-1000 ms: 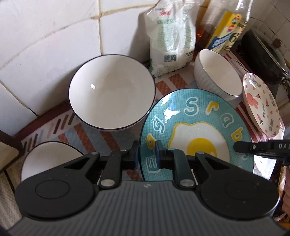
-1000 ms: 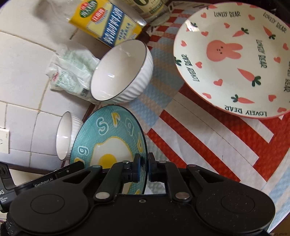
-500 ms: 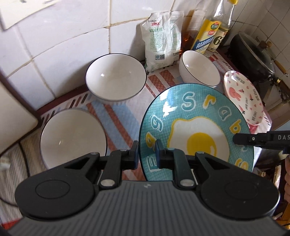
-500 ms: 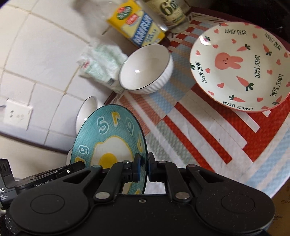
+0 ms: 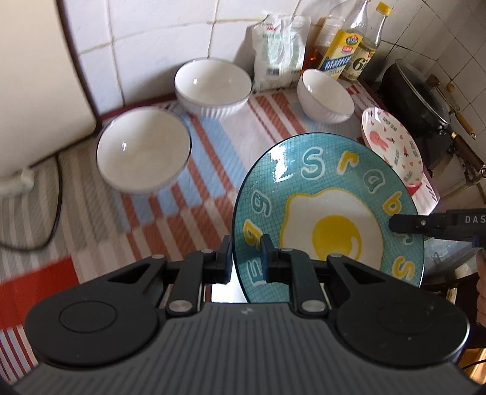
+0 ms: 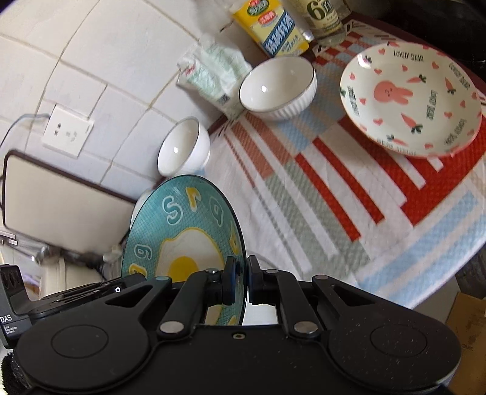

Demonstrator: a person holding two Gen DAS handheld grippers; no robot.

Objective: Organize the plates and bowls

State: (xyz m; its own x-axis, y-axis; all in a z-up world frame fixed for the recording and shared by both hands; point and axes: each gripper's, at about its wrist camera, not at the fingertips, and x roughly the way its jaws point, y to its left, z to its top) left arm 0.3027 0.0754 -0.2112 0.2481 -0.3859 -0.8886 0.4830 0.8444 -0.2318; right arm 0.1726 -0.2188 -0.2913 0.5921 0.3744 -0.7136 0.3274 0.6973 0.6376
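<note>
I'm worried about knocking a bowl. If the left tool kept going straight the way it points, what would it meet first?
Probably the striped cloth between the bowls, not a bowl. The left tool, shut on the blue egg plate, aims between the near bowl and small bowl. Depth is unclear.

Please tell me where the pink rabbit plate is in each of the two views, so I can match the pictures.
Left wrist: the rabbit plate is at the right edge, behind the blue egg plate.
Right wrist: the rabbit plate is at the upper right, flat on the striped cloth.
Shared landmark: the yellow-label bottle.
</note>
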